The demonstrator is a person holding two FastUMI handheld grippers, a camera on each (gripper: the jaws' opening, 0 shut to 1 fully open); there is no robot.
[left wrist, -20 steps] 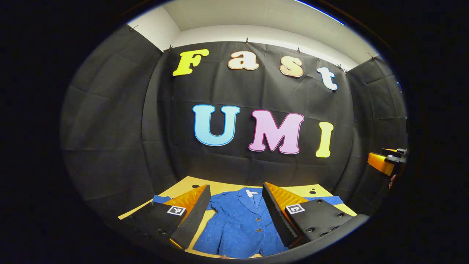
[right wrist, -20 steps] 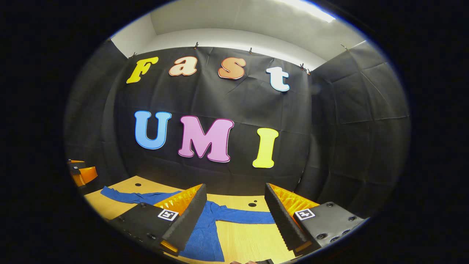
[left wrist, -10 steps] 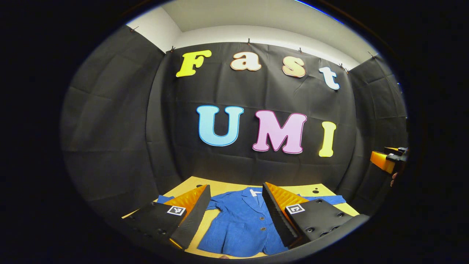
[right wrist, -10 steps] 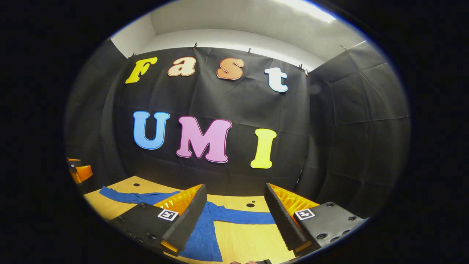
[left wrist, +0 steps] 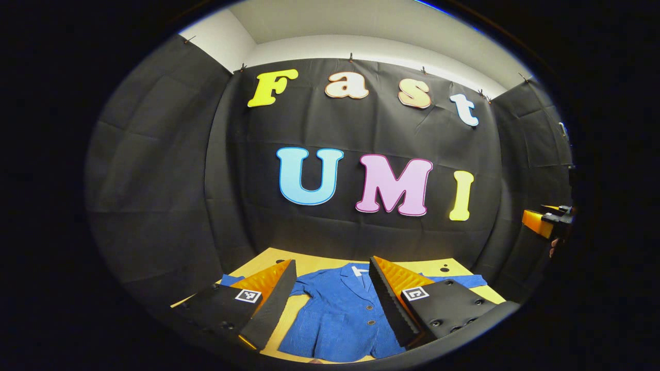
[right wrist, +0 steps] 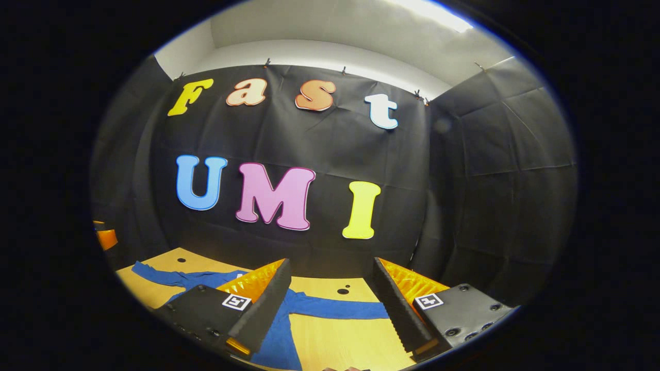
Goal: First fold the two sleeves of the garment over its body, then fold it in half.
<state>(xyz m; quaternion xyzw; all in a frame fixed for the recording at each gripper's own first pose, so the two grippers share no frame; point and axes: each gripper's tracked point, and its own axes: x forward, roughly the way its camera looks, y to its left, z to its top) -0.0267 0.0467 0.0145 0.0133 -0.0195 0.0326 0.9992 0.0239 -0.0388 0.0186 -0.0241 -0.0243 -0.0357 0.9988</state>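
Note:
A blue buttoned jacket (left wrist: 337, 314) lies flat on the wooden table (left wrist: 314, 262), collar toward the back wall, both sleeves spread outward. My left gripper (left wrist: 330, 293) hovers open above the jacket's body, nothing between its fingers. In the right gripper view the jacket (right wrist: 278, 319) shows its right sleeve (right wrist: 335, 308) stretched across the table (right wrist: 330, 335), and its other sleeve (right wrist: 165, 275) runs off to the left. My right gripper (right wrist: 330, 299) is open above that right sleeve. The right gripper (left wrist: 546, 224) also shows at the far right edge of the left gripper view.
Black cloth walls close the booth behind and on both sides of the table. Small dark holes (right wrist: 343, 291) mark the tabletop near the back. Part of the left gripper (right wrist: 105, 237) shows at the left edge of the right gripper view.
The right gripper's view has shifted slightly to the right, so the jacket sits further left in it. The left gripper has barely moved. Both stay open.

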